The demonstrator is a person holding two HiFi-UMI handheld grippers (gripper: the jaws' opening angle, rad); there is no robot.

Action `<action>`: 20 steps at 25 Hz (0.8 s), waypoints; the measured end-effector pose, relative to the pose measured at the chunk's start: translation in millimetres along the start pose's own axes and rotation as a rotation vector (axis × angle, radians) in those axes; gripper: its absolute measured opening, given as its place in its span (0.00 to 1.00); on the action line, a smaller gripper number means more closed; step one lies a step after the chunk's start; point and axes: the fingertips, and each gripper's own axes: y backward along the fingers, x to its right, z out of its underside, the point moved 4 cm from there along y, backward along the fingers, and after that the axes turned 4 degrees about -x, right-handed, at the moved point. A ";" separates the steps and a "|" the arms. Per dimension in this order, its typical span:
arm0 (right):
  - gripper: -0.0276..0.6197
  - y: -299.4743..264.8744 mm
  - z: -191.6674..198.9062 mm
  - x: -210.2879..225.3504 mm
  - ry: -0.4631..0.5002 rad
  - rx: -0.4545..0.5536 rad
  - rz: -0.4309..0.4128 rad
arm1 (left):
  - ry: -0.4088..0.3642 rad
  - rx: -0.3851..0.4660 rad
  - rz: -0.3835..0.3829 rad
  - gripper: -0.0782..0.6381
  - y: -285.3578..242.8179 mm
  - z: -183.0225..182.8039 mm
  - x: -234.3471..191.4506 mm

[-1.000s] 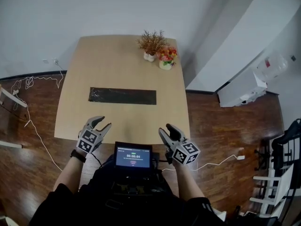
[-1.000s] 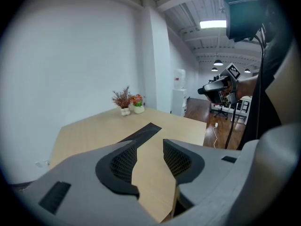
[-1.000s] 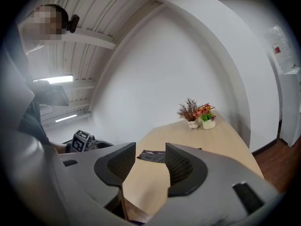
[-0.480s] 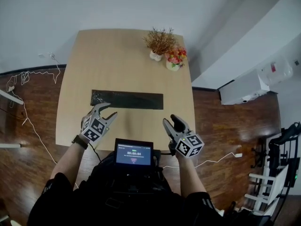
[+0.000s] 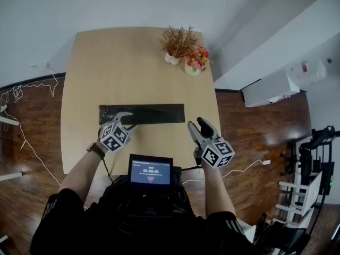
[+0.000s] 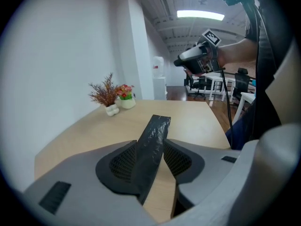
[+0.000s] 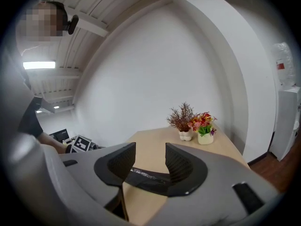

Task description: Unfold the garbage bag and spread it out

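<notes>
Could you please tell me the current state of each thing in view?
Garbage bag: folded into a flat strip on the table.
Left gripper: open, at the bag's left end.
Right gripper: open, empty, near the bag's right end.
Screen: lit, showing a timer.
Dried plant: upright.
Flower pot: upright.

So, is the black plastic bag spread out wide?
No, the black plastic bag lies as a narrow folded strip on the tan wooden table.

Grey left tongs (image 5: 127,120) and right tongs (image 5: 197,124) carry black-and-white marker cubes (image 5: 115,137); black short sleeves (image 5: 57,209), dark wristband (image 5: 95,150).
</notes>
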 end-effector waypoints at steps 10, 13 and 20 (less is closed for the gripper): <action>0.38 -31.6 10.4 18.9 0.044 -0.078 -0.014 | 0.000 -0.095 0.081 0.35 -65.9 8.1 -11.3; 0.38 -47.3 12.2 28.4 0.053 -0.104 -0.028 | 0.001 -0.128 0.100 0.35 -82.0 9.7 -14.3; 0.38 -84.2 27.3 53.3 0.061 -0.171 -0.071 | 0.000 -0.211 0.132 0.34 -110.3 24.6 -12.5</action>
